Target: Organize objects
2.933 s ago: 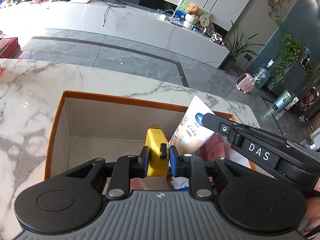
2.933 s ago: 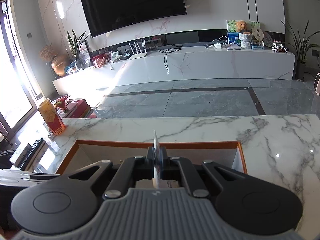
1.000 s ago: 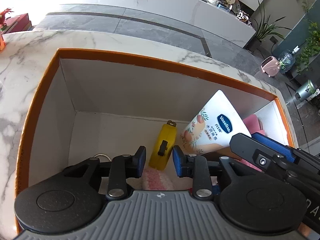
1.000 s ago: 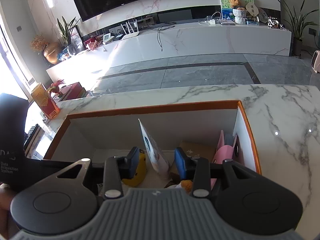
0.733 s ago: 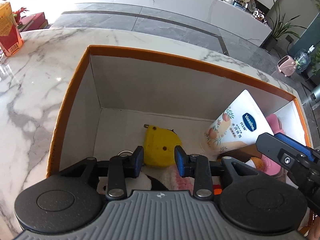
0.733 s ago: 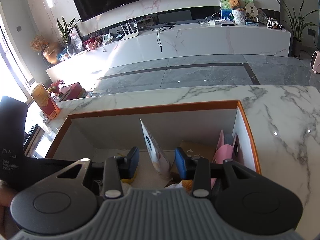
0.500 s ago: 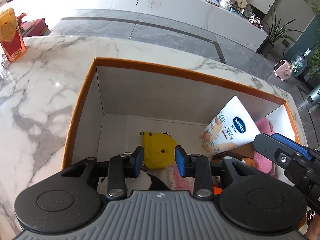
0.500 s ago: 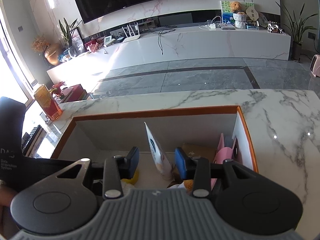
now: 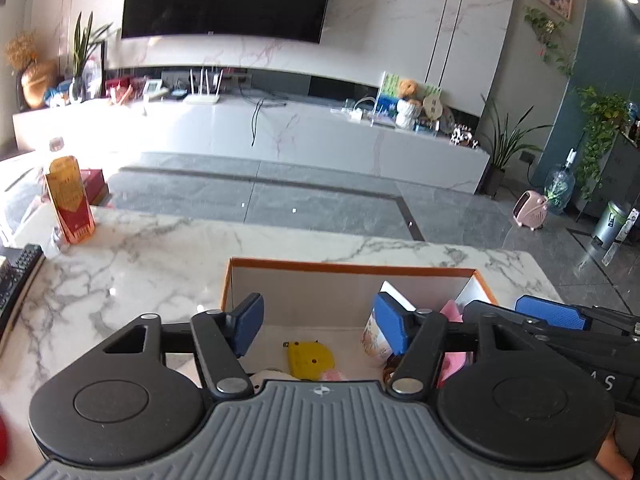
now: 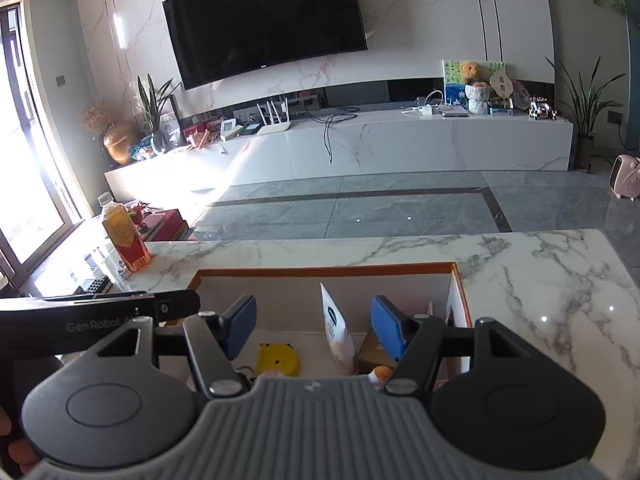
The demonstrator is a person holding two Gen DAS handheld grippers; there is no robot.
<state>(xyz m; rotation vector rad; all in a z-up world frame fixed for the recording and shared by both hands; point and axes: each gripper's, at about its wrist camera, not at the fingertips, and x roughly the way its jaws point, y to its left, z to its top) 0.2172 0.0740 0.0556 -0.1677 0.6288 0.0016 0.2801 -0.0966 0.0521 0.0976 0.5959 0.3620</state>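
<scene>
Opening over orange-rimmed cardboard box (image 9: 352,267), left gripper (image 9: 318,322) & right gripper (image 10: 314,322) hold nothing; "GenRobot" readable on left gripper's side.

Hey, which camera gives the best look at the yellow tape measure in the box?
Left wrist: the tape measure lies nearly whole on the box floor. Right wrist shows only its top above the gripper body.

Marble table (image 9: 168,264) bears box (image 9: 344,267), bottle (image 9: 70,204)
</scene>
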